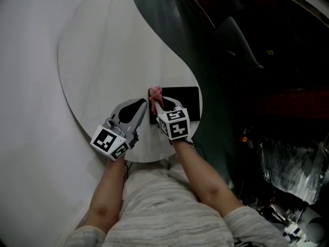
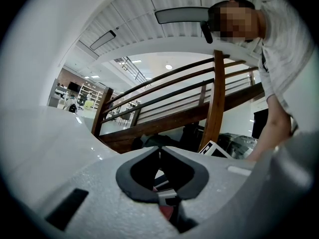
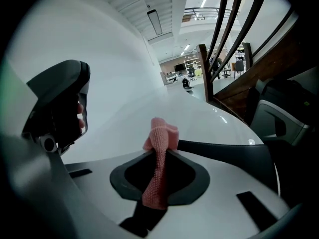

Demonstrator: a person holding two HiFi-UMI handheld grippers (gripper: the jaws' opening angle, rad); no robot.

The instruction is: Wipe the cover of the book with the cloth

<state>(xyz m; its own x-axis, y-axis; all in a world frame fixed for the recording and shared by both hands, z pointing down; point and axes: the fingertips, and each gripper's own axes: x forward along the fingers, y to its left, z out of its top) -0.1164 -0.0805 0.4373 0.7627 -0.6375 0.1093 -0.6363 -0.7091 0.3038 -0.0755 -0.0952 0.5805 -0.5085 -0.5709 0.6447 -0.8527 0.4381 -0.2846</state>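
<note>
The left gripper (image 1: 140,107) is found closed with nothing between its jaws, held just left of the book's near corner. The right gripper (image 1: 157,103) is clamped on the pink cloth (image 1: 155,92), which is pinched lengthwise so that a bunched end stands proud of the jaw tips, at the left edge of the black book (image 1: 180,98). The book lies flat near the right rim of the white bench (image 1: 113,50). The cloth is judged light, soft and limp, best gripped close to its bunched end. The book is judged stiff and smooth-covered, liable to slide when wiped; steadying at an edge is advised.
</note>
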